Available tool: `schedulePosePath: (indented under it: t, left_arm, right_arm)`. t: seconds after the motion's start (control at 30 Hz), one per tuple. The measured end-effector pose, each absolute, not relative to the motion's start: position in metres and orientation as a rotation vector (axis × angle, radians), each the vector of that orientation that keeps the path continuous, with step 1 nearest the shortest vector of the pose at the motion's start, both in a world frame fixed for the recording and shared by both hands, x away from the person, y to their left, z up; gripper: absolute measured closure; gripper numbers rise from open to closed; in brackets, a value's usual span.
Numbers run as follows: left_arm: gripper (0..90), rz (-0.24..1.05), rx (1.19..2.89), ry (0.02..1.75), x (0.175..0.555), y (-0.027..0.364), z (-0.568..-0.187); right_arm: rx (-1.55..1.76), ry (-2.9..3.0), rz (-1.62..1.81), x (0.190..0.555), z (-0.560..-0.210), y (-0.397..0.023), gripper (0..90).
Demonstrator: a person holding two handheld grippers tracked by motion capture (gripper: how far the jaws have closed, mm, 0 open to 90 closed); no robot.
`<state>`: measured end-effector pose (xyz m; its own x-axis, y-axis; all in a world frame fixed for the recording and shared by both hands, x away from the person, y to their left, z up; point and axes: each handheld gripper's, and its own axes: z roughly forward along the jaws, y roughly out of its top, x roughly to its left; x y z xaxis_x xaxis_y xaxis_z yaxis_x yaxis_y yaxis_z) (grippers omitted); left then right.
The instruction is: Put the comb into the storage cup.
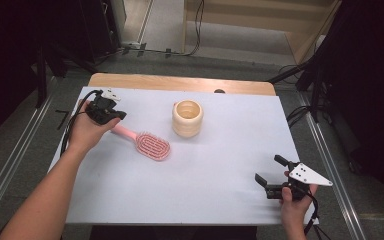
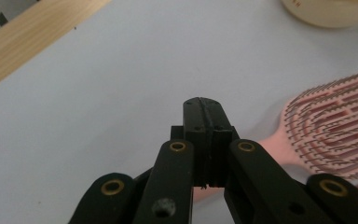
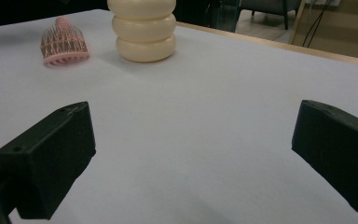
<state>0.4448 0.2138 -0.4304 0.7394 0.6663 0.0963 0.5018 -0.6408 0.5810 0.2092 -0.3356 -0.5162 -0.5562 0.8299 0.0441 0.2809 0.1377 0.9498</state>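
Note:
A pink hairbrush [image 1: 152, 145] lies bristles up on the white table cover [image 1: 205, 165], its handle pointing toward the left. My left gripper [image 1: 120, 116] sits over the handle's end. In the left gripper view its jaws [image 2: 200, 105] are pressed together with only a thin seam between them, and the pink handle [image 2: 265, 144] runs underneath them toward the brush head [image 2: 335, 126]. Nothing shows between the pads. My right gripper [image 1: 269, 168] rests low near the front right of the table, open and empty [image 3: 191, 158].
A cream ribbed cup [image 1: 187, 118] stands upright behind the brush, near the table's middle back; it also shows in the right gripper view [image 3: 143, 30] beside the brush [image 3: 64, 44]. The wooden table edge [image 1: 180, 82] runs along the back. Cables and dark stands surround the table.

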Motion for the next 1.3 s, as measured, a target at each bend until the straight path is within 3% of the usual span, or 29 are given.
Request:
schedulePosePath:
  t: [0.57,1.3]
  left_arm:
    - [90.0,0.321,2.518,1.056,0.474,0.218,-0.469]
    - [90.0,0.225,2.603,0.954,0.447,0.225,-0.470]
  right_arm:
    - [1.064,1.913,1.431,0.209,-0.516,-0.336,0.0]
    - [1.062,1.915,1.426,0.209,-0.516,-0.336,0.0]
